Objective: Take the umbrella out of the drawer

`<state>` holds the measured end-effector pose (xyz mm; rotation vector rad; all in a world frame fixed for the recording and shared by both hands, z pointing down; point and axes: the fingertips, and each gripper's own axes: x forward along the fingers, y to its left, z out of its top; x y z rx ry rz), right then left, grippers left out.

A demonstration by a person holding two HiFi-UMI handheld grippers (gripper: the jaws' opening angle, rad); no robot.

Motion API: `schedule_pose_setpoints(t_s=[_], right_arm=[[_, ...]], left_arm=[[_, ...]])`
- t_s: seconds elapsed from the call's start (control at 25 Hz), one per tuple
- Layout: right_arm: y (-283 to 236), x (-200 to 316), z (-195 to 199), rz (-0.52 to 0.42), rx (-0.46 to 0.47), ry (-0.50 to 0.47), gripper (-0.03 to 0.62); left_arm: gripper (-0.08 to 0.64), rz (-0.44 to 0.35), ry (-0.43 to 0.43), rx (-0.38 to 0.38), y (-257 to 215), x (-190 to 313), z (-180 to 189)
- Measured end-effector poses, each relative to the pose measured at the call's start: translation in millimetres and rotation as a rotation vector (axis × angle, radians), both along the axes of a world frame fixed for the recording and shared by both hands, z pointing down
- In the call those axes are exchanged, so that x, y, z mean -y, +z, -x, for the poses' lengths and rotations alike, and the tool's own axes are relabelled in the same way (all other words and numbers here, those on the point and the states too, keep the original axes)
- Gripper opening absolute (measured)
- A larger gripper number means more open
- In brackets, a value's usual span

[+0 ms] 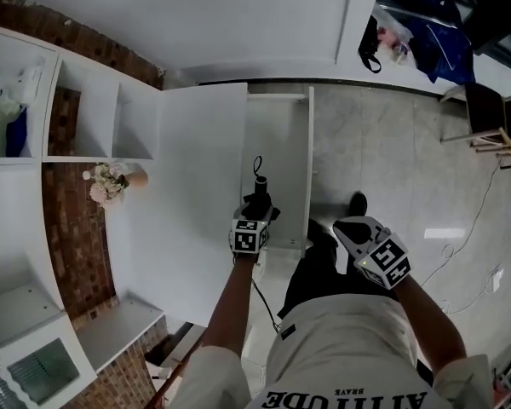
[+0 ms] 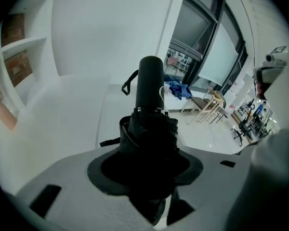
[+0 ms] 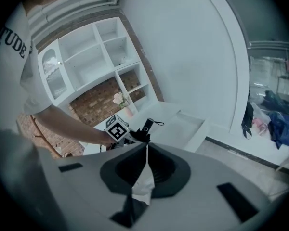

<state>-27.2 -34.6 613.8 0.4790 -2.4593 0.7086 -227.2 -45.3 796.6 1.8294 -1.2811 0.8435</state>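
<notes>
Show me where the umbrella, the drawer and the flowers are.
umbrella (image 2: 150,82): left gripper view, on its black handle.
drawer (image 1: 309,162): head view, on its right side wall.
flowers (image 1: 108,182): head view, on the blooms.

Black, folded compact umbrella (image 1: 259,196), bunched canopy clamped, stubby handle with wrist loop pointing up and forward; hangs over white drawer (image 1: 309,169), standing wide open.
</notes>
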Motion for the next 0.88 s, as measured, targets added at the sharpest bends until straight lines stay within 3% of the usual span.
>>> schedule_pose_setpoints(t_s=[0.48, 0.88], right_arm=[[-22, -15, -4, -0.032, 0.005, 0.048, 0.034], [-53, -9, -10, -0.117, 0.036, -0.034, 0.034]], left_arm=[[0.213, -0.19, -0.26, -0.147, -76, -24, 22], [0.213, -0.403, -0.409, -0.242, -170, -54, 19]])
